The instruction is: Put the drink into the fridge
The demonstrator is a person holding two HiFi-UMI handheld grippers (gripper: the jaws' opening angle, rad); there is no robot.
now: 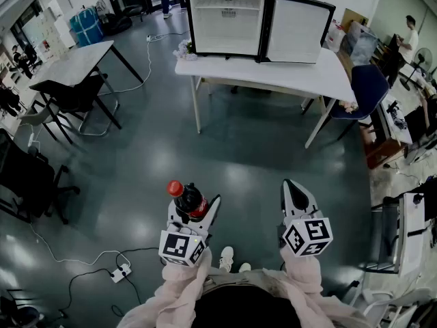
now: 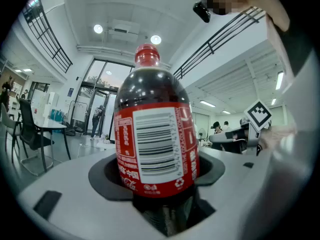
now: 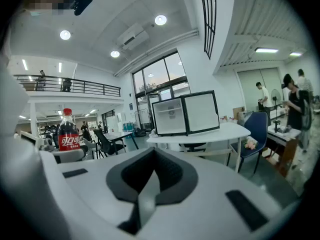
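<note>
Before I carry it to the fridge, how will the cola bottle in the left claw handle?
The bottle looks nearly full, so probably heavy for its size. The left claw grips it near the base, so it may tip. Its round body could roll.

A glossy dark grey floor point(image 1: 205, 156) fills the middle of the head view. A white table point(image 1: 293, 75) stands at upper centre, with a blue chair point(image 1: 369, 87) at its right end. A grey table point(image 1: 72, 63) with black chairs point(image 1: 85, 96) sits upper left. In the right gripper view, round ceiling lights point(image 3: 160, 20) shine above tall windows point(image 3: 159, 81).
</note>
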